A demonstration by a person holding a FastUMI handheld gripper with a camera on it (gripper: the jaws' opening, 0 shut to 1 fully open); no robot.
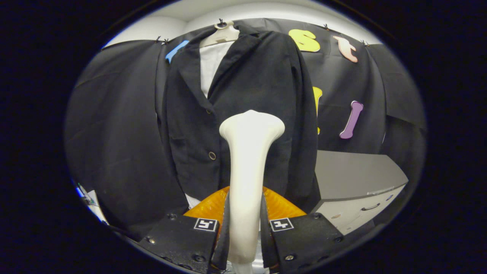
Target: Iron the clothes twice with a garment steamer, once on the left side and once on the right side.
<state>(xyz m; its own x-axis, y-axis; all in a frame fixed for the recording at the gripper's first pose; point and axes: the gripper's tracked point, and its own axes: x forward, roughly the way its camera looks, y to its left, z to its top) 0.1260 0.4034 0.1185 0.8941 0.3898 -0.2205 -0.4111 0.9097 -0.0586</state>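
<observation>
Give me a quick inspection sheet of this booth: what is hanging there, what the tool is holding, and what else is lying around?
Surface: grey cabinet top, bare, beside the jacket.
Job's things: black jacket hangs on a hanger over a white shirt; white garment steamer stands upright, its head in front of the jacket's lower front.
Clutter: an orange thing just behind the fingers; what it is cannot be told.
Grippers: gripper shut on the garment steamer's handle, one finger on each side.
Cables: nothing seen.
Surroundings: black cloth wall behind; cabinet drawer with a handle.
</observation>
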